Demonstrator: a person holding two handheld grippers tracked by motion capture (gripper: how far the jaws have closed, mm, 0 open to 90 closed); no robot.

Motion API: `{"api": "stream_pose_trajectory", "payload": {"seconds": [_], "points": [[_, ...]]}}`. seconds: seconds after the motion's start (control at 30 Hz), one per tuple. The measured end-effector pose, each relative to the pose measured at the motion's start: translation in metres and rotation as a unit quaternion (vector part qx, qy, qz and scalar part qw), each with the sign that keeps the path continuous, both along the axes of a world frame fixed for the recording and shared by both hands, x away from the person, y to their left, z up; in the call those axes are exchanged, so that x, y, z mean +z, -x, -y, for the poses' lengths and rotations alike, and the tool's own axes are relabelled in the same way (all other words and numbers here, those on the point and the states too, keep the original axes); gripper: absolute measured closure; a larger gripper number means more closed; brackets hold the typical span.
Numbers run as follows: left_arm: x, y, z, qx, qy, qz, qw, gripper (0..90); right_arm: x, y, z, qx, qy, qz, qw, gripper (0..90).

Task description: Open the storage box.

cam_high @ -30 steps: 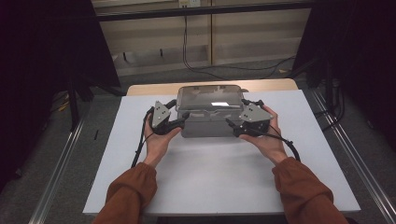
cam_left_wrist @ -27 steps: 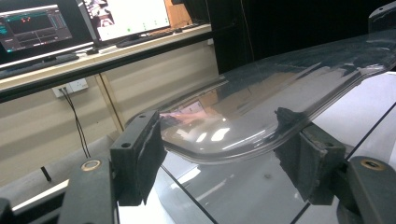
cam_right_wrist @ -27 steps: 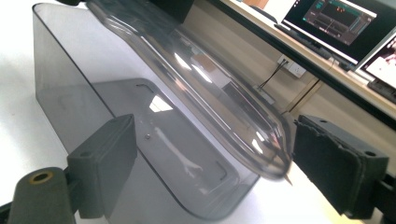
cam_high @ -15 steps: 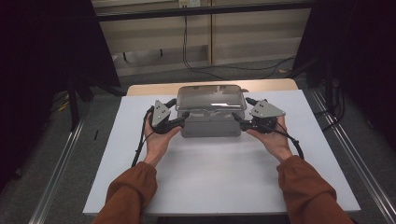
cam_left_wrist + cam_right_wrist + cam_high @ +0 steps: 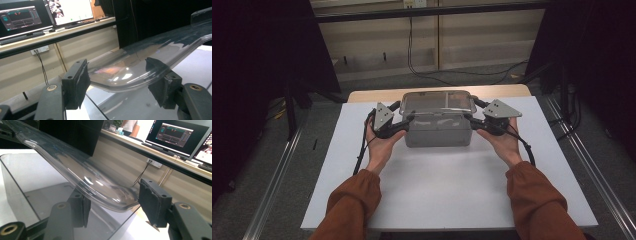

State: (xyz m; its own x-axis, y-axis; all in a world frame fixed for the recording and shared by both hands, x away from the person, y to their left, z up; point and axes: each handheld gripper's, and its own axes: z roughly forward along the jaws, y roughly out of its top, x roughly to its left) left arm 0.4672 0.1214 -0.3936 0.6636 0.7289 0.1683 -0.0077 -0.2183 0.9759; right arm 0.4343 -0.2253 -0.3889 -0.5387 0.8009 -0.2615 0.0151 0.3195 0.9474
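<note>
The clear box (image 5: 438,131) is standing at the far middle of the white table (image 5: 447,190), its lid (image 5: 438,102) on top. The right gripper (image 5: 475,121) has moved from the front to the right end, and its jaws have just been closing around the lid's edge. The left gripper (image 5: 404,124) is keeping its half-open jaws around the left edge. Probably both are preparing to lift the lid.

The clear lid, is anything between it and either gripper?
Nothing visible. The lid's rim already lies between the jaws of the left gripper and the right gripper, whose jaws have just been closing.
</note>
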Motion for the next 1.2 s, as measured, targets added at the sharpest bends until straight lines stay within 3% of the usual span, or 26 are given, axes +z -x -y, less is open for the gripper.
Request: {"api": "stream_pose_trajectory", "payload": {"seconds": [0.33,0.43,0.5,0.73,0.83,1.2], "points": [[0.006,-0.007,0.001,-0.001,-0.006,0.001,1.0000,35.8,0.002,-0.005,0.002,0.004,-0.026,-0.002,0.9996,47.1],[0.008,-0.010,0.001,-0.004,0.000,-0.002,1.0000,37.8,0.004,-0.007,0.003,0.008,-0.038,-0.006,0.9992,49.1],[0.010,-0.011,0.001,-0.003,-0.003,-0.002,1.0000,39.3,0.006,-0.010,0.004,0.013,-0.038,-0.005,0.9992,53.1],[0.015,-0.018,0.001,-0.006,-0.003,0.003,1.0000,41.9,0.011,-0.016,0.005,0.017,-0.052,-0.007,0.9985,53.5],[0.015,-0.024,-0.001,-0.009,0.005,-0.007,0.9999,42.4,0.014,-0.019,0.005,0.017,-0.052,-0.008,0.9985,53.4],[0.017,-0.041,-0.002,0.000,-0.009,-0.013,0.9999,44.0,0.019,-0.027,0.005,0.021,-0.057,-0.007,0.9981,55.3]]}}
